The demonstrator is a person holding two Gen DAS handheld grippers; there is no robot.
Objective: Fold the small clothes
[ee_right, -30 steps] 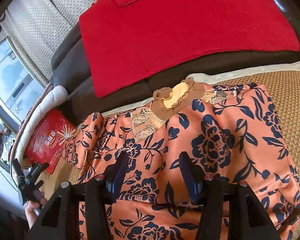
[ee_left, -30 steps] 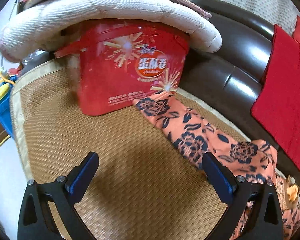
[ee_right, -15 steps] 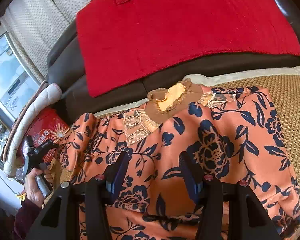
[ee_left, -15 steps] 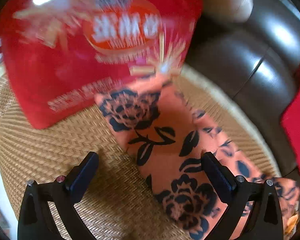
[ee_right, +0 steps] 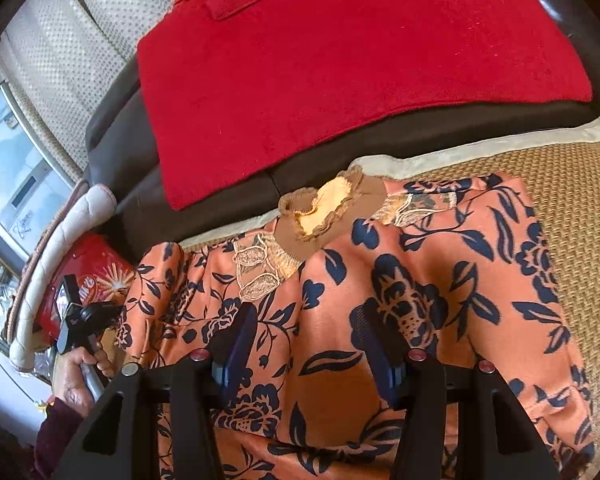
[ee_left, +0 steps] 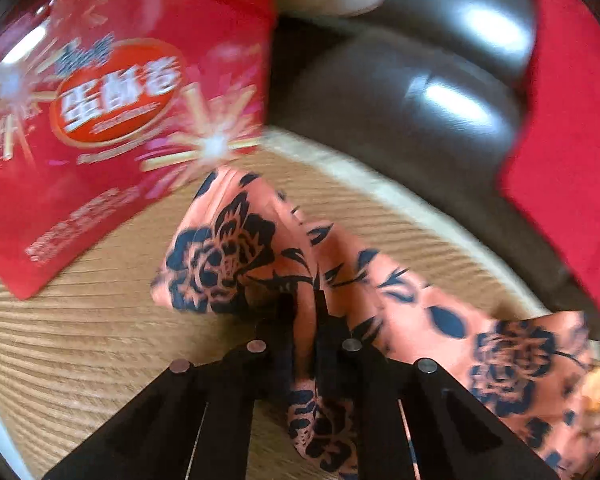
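Observation:
An orange top with dark blue flowers (ee_right: pixel 400 292) lies spread on a woven mat (ee_right: pixel 580 208), its brown collar (ee_right: pixel 324 212) toward the sofa back. Its long sleeve (ee_left: pixel 228 240) stretches toward a red box. My left gripper (ee_left: pixel 306 312) is shut on the sleeve, pinching a fold of it just above the mat. It also shows at the far left of the right wrist view (ee_right: pixel 80 316), held by a hand. My right gripper (ee_right: pixel 308 332) is open and empty, hovering over the middle of the top.
A red snack box (ee_left: pixel 112 120) stands on the mat (ee_left: pixel 80 352) right beside the sleeve end, under a white cushion (ee_right: pixel 60 240). A red blanket (ee_right: pixel 340 72) drapes the dark leather sofa back (ee_left: pixel 400 92). A window is at far left.
My left gripper moved forward to the sleeve and closed on it, lifting a fold. My right gripper stayed open, drifting slightly over the top.

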